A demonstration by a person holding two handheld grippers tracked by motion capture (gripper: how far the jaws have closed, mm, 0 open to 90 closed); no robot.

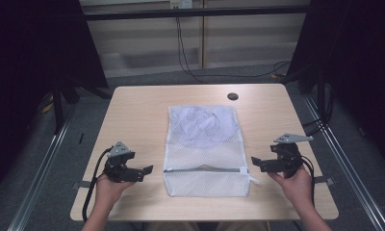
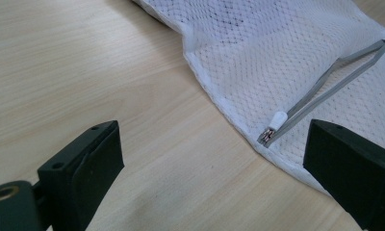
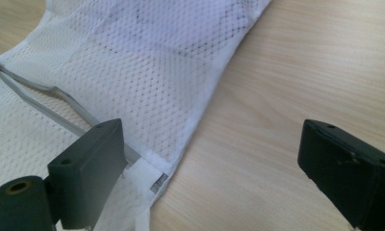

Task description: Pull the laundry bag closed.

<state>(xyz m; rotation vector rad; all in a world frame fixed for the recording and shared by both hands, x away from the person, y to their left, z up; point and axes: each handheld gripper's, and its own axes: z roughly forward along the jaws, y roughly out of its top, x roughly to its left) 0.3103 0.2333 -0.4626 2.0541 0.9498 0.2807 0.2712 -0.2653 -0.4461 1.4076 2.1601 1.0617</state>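
Note:
A white mesh bag lies flat in the middle of the wooden table, with crumpled white fabric showing through its far half. A grey zipper runs across it near the front edge and gapes slightly in the middle. My left gripper rests on the table left of the bag and points at it, jaws open. In the left gripper view, the zipper pull lies at the bag's hem, ahead of the open gripper. My right gripper sits at the bag's right edge, also open. In the right gripper view, the zipper's end lies between the open gripper's jaws.
A small round dark hole sits near the table's far edge. Black cables trail over the floor behind the table. Dark curtains hang at both sides. Metal rails run along the floor left and right of the table.

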